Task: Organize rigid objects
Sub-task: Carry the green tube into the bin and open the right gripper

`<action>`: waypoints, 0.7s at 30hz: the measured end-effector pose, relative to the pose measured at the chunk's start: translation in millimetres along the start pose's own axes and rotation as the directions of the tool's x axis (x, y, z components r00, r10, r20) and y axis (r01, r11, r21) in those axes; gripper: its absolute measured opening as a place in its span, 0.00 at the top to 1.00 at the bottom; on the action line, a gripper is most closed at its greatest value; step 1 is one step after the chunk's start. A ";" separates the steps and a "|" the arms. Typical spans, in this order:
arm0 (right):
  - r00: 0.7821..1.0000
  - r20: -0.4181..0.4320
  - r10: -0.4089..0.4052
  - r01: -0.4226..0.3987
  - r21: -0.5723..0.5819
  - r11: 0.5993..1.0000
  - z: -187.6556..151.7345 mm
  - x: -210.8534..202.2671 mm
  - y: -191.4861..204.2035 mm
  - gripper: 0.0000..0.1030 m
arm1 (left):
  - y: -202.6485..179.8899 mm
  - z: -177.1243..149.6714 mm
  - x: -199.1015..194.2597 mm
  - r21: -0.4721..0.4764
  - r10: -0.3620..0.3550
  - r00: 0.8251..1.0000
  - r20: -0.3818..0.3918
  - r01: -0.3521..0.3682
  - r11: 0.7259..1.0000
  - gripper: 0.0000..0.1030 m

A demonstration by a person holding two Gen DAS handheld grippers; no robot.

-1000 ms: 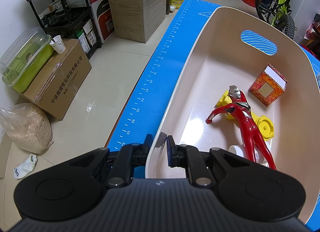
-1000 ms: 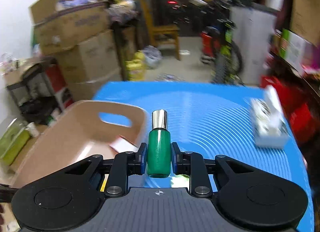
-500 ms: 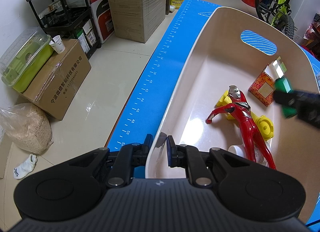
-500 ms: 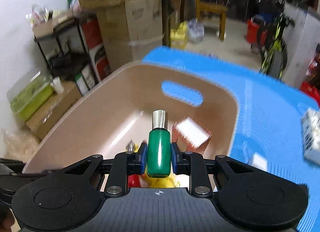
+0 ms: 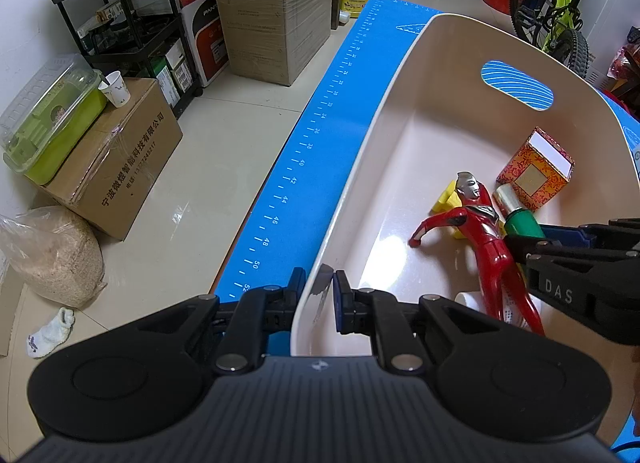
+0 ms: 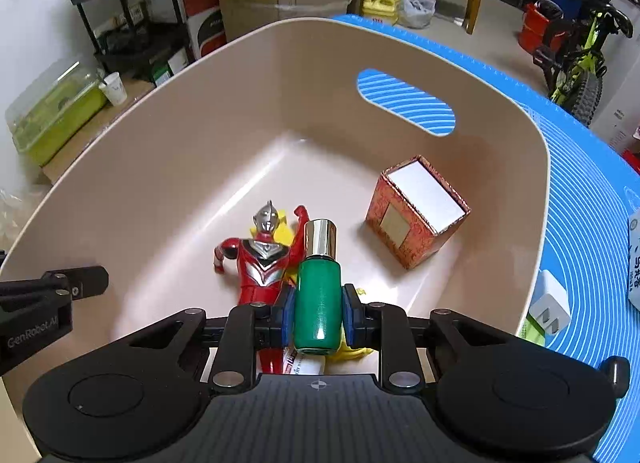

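My right gripper (image 6: 318, 313) is clamped on the green bottle (image 6: 318, 301), held inside the beige bin (image 6: 160, 111) just over the red figure (image 6: 260, 263); the patterned box (image 6: 416, 211) sits ahead to the right. My left gripper (image 5: 320, 297) pinches the bin's near rim. Several items are already binned; this bottle awaits release, and a white charger (image 6: 550, 309) lies outside on the blue mat (image 6: 580, 191).

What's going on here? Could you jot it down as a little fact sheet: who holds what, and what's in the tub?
left gripper: shut on the near rim of the beige plastic tub
right gripper: shut on a green bottle with a silver cap, over the tub's inside
in the tub: red and silver hero figure lying down; red patterned cardboard box; yellow toy pieces
under the tub: blue mat
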State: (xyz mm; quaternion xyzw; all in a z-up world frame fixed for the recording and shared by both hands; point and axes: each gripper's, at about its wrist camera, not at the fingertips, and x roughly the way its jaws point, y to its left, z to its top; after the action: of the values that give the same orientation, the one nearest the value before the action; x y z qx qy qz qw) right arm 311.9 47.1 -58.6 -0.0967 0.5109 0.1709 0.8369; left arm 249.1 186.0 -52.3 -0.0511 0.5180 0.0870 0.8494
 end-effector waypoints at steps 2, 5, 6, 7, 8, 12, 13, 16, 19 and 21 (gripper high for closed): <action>1.000 0.004 0.001 -0.001 0.005 1.000 -0.3 -1.6 0.2 0.66 | -0.9 -0.2 -0.2 0.001 0.000 1.000 0.000 0.000 1.000 0.84; 0.999 0.047 0.015 -0.016 0.005 1.000 -1.8 -12.0 -2.3 0.59 | -0.1 0.1 -0.1 0.000 0.000 1.000 0.000 0.000 1.000 0.84; 0.998 0.061 0.023 -0.024 0.011 1.000 -1.4 -16.6 -4.2 0.52 | -0.6 0.0 -0.1 0.000 0.000 1.000 0.000 0.000 1.000 0.84; 0.997 0.077 0.028 -0.029 0.019 0.999 -1.3 -22.1 -7.0 0.48 | -0.8 -0.1 0.0 0.001 0.001 1.000 0.000 -0.001 1.000 0.84; 0.995 0.097 0.034 -0.037 0.022 0.999 -1.0 -27.6 -8.8 0.45 | -0.7 0.2 -0.2 0.002 0.001 1.000 0.001 -0.001 1.000 0.84; 0.986 0.167 0.020 -0.029 0.048 0.998 1.3 -52.2 -22.3 0.39 | -0.9 0.0 -0.4 0.001 0.001 1.000 0.000 -0.001 1.000 0.84; 0.983 0.183 0.019 -0.031 0.064 0.997 0.8 -58.4 -28.1 0.38 | -0.5 0.2 -0.7 0.001 0.001 1.000 0.000 -0.001 1.000 0.84; 0.974 0.226 -0.013 -0.015 0.121 0.993 -3.3 -75.2 -47.9 0.33 | -0.5 0.2 -0.8 0.001 0.001 1.000 0.000 -0.001 1.000 0.84; 0.960 0.269 -0.080 0.029 0.189 0.982 -10.8 -89.1 -71.3 0.33 | -0.6 0.1 -0.8 0.001 0.001 1.000 0.000 -0.001 1.000 0.84; 0.952 0.280 -0.126 0.059 0.236 0.970 -17.3 -93.7 -89.0 0.29 | -0.4 0.2 -0.8 0.001 0.001 1.000 0.000 -0.001 1.000 0.84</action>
State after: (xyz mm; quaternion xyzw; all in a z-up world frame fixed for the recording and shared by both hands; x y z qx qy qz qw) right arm 292.6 -58.4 15.5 0.0010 0.3922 0.0849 0.9160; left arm 249.1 185.6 -51.4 -0.0502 0.5180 0.0871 0.8494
